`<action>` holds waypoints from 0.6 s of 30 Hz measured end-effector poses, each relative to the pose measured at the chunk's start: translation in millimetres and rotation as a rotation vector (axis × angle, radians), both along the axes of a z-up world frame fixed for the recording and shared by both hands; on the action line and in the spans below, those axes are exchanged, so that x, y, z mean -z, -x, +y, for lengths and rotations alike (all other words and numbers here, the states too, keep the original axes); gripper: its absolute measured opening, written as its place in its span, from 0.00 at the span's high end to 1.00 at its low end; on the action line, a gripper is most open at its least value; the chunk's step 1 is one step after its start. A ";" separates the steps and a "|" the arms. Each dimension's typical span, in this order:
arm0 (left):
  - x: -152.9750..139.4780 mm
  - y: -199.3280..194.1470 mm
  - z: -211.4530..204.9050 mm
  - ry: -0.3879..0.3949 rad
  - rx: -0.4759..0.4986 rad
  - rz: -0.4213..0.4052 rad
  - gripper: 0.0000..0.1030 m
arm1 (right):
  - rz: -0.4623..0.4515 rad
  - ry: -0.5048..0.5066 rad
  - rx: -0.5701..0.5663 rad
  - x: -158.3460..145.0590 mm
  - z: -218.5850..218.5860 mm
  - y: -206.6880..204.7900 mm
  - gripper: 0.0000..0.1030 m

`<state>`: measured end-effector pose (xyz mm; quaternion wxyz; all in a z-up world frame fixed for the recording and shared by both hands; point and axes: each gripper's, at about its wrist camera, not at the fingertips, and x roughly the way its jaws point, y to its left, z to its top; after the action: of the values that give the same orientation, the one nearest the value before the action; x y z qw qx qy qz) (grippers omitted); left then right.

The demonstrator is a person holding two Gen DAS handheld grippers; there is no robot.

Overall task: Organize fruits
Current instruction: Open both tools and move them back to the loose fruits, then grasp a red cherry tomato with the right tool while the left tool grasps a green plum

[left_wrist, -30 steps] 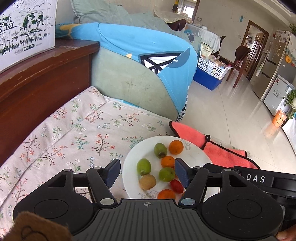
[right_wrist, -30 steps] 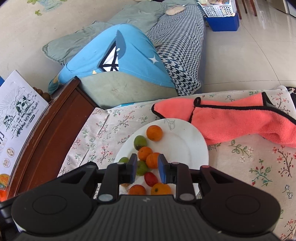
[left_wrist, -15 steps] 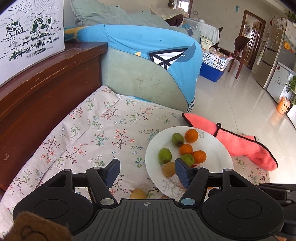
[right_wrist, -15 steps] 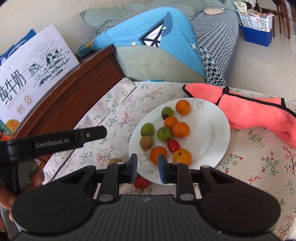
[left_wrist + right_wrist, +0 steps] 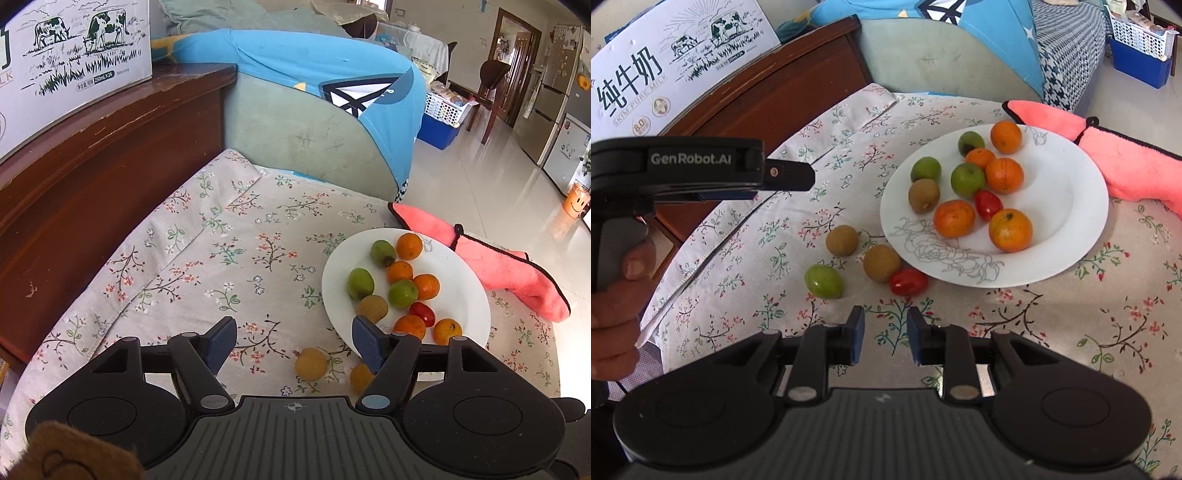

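Observation:
A white plate (image 5: 1071, 221) on the floral cloth holds several oranges, green fruits, a brown kiwi (image 5: 923, 195) and a red tomato (image 5: 988, 204). Left of its near rim, two brown fruits (image 5: 842, 240) (image 5: 881, 263), a green fruit (image 5: 824, 280) and a red tomato (image 5: 908, 281) lie loose on the cloth. My right gripper (image 5: 885, 317) hovers just short of them, shut with nothing between its pads. My left gripper (image 5: 293, 332) is left of the plate (image 5: 465, 295) with its jaws opening. One brown fruit (image 5: 311, 363) lies in its gap untouched; another (image 5: 360, 376) is half hidden.
A pink towel (image 5: 1126, 162) lies right of the plate. A dark wooden cabinet (image 5: 92, 166) with a milk carton box (image 5: 665, 74) borders the table on the left. A sofa with a blue cloth (image 5: 314, 74) stands behind. A hand (image 5: 624, 280) grips the left gripper's handle.
Both grippers have shifted left and back from the plate, bringing the loose fruits on the cloth into view. The left jaws stand slightly wider. The right gripper has rolled level.

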<state>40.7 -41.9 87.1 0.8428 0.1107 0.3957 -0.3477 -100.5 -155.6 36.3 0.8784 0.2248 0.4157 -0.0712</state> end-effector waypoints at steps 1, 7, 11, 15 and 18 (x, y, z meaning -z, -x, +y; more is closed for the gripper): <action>1.0 0.1 0.5 -0.005 0.003 0.001 0.32 | 0.004 0.012 0.005 1.5 1.4 -0.9 0.74; 6.8 1.2 3.7 -0.036 0.017 -0.001 0.32 | -0.001 0.103 0.040 4.9 4.5 -8.3 0.69; 7.6 0.5 7.4 -0.039 0.016 -0.001 0.32 | 0.010 0.142 0.057 10.6 3.9 -15.0 0.69; 8.3 -0.7 9.7 -0.040 0.015 0.002 0.31 | 0.000 0.176 0.066 13.0 6.4 -18.0 0.69; 10.5 -0.7 10.9 -0.050 0.017 0.004 0.31 | -0.005 0.188 0.065 13.6 9.2 -20.8 0.68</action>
<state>41.4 -31.0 76.6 0.8360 0.1341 0.4051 -0.3450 -79.7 -146.4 22.7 0.8939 0.1547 0.3976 -0.1378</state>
